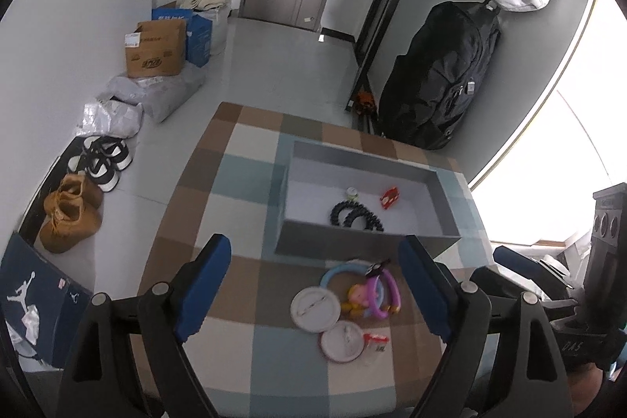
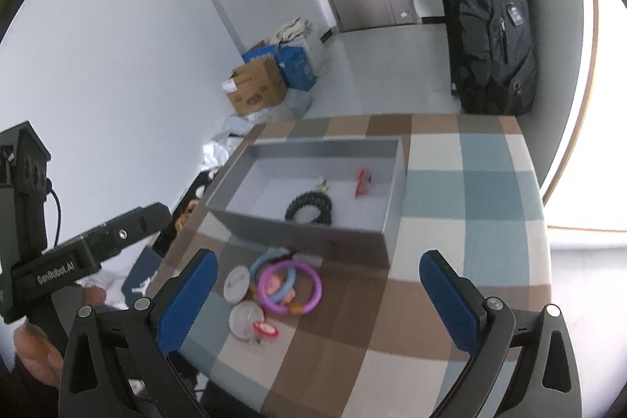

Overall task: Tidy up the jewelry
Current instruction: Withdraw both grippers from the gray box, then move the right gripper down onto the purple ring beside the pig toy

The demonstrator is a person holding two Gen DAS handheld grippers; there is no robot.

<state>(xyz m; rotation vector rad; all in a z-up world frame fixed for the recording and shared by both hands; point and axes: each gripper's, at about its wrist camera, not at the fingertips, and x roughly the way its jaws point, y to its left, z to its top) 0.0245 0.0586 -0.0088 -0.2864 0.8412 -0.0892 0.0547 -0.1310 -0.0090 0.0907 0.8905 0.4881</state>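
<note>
The left gripper (image 1: pixel 315 285) hangs over the checked table (image 1: pixel 243 183) with its blue fingers (image 1: pixel 205 285) spread wide, and nothing sits between them. The right gripper (image 2: pixel 319 294) is the same: wide apart, holding nothing. Each one also shows at the edge of the other's view, with a bit of the person's hand under it.

The gray box (image 1: pixel 368 241) is the thing to go by. It lies open on the table, farther from the grippers than the loose pile. Inside the box, near its front wall, is a black curly band (image 1: pixel 354 214). Behind the band is a small pale round thing (image 1: pixel 352 192), too small to tell what it is. A small red piece (image 1: pixel 390 198) lies beside it, toward the right wall of the box.

Just in front of the box, on the table, lie the things not yet put away: a blue ring (image 1: pixel 345 269), a purple ring (image 1: pixel 388 294) and a little pink toy figure (image 1: pixel 358 294), all touching. Two round white badges (image 1: pixel 315 309) lie on the gripper side of the rings. A small red and white tag (image 1: pixel 377 339) lies by the nearer badge.

Past the table, away from the box, a black bag (image 1: pixel 443 73) leans on the wall, and shoes (image 1: pixel 70 210) and a cardboard box (image 1: pixel 156 47) sit on the floor.
</note>
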